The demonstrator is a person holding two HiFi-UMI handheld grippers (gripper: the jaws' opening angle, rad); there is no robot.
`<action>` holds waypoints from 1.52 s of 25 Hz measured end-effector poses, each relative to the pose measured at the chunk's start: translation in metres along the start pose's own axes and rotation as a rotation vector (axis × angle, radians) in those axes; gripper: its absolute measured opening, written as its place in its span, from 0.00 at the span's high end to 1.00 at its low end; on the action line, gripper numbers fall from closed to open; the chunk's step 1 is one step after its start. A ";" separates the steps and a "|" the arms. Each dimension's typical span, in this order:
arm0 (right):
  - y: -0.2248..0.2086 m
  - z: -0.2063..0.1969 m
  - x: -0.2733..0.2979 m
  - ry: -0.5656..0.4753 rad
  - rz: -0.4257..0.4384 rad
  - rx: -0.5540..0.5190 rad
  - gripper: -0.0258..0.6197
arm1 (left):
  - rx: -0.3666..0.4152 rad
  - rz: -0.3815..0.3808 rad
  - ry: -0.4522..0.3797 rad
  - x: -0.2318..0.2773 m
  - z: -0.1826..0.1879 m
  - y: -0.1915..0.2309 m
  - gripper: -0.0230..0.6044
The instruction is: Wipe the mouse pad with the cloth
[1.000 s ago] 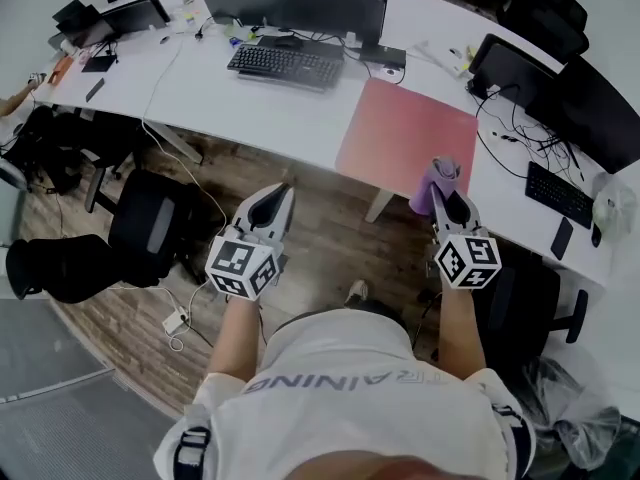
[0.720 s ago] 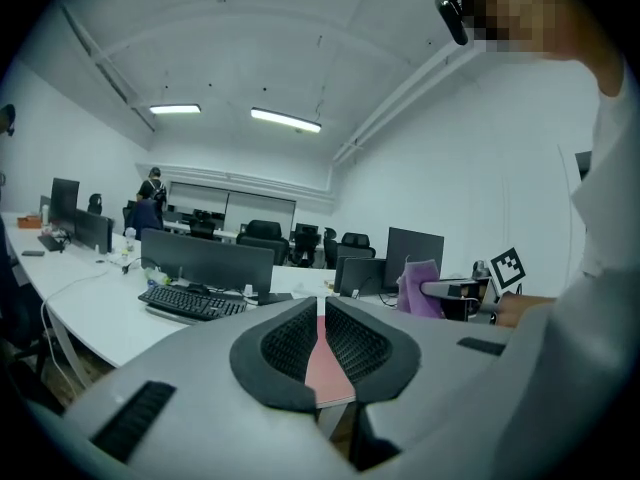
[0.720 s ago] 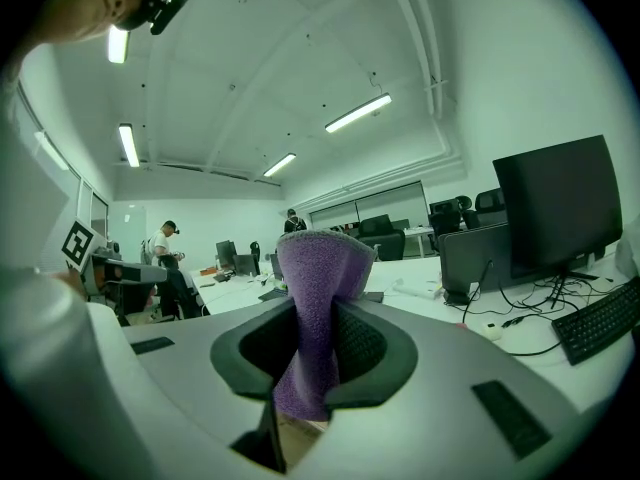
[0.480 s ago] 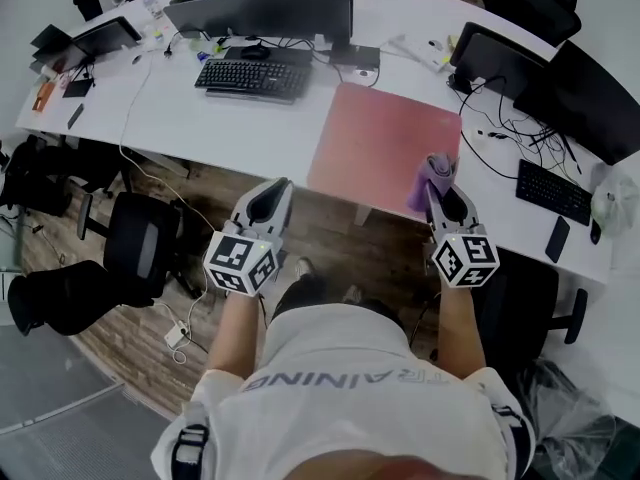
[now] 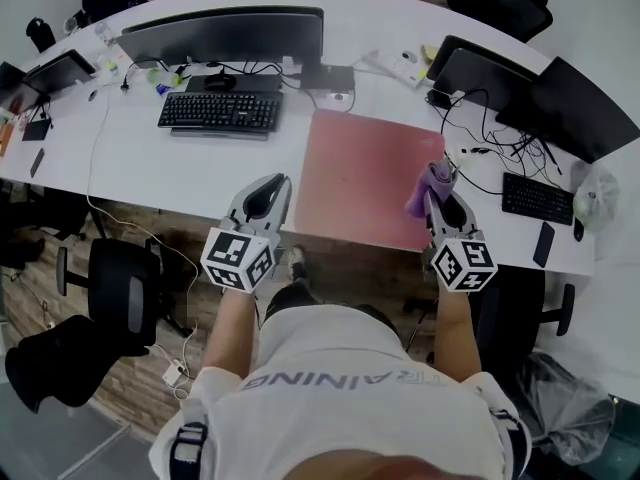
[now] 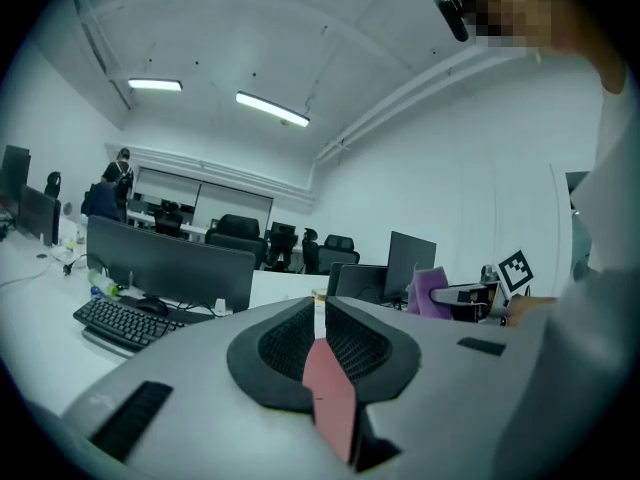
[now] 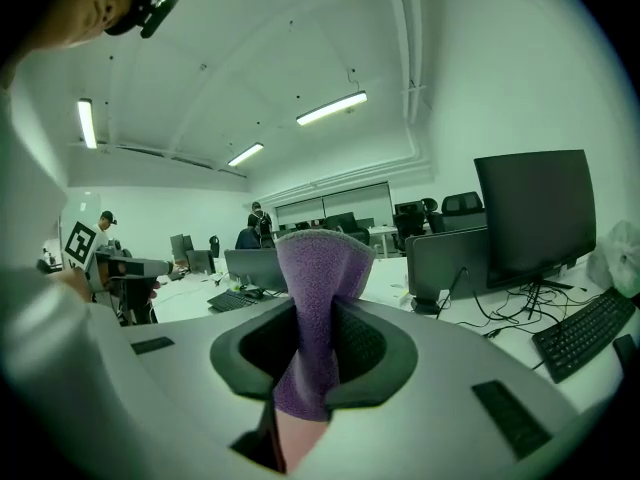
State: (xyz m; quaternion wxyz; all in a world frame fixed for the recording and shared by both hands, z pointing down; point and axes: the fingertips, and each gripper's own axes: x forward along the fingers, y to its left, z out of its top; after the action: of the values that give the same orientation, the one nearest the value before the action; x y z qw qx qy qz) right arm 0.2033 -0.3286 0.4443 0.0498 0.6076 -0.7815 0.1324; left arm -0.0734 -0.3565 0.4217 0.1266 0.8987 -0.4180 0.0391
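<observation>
Compared with the head view one second ago, the white curved desk (image 5: 150,178) sits lower in the frame and closer to me. The flat, rectangular pink mouse pad (image 5: 362,176) has shifted from right of centre to the centre, directly ahead of both grippers.

I note the wide dark monitor (image 5: 225,36) at upper left and two more dark monitors (image 5: 540,93) at upper right. A black keyboard (image 5: 220,111) lies left of the pad, well apart from it. Loose cables run along the pad's far edge and right side. A black office chair (image 5: 118,276) stands on the wooden floor at lower left.

The left gripper (image 5: 268,190) was over the floor earlier. Its tip now reaches the desk edge at the pad's lower left corner, jaws together with nothing between them.

The right gripper (image 5: 447,204) is at the pad's lower right corner. Its jaws are clamped on the purple cloth (image 7: 318,268), a nubby-textured fold standing up above the ribbed black pads and held above the pad's right edge.
</observation>
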 end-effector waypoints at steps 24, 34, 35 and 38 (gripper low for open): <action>0.170 -0.117 0.340 0.419 0.226 -0.003 0.81 | -0.153 0.102 0.116 0.020 -0.046 0.228 0.89; 0.133 -0.204 0.404 0.651 0.186 0.035 0.81 | -0.153 0.145 0.174 0.035 -0.061 0.219 0.89; 0.127 -0.207 0.405 0.660 0.181 0.045 0.81 | -0.152 0.149 0.179 0.038 -0.061 0.216 0.89; 0.110 -0.212 0.405 0.673 0.175 0.071 0.81 | -0.152 0.160 0.188 0.047 -0.061 0.207 0.89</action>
State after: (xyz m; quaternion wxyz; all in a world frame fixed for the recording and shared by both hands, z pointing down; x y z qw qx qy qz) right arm -0.0243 -0.6261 0.7287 0.2721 0.4619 -0.7653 0.3562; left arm -0.1986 -0.5032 0.5293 0.2293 0.8427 -0.4764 0.1012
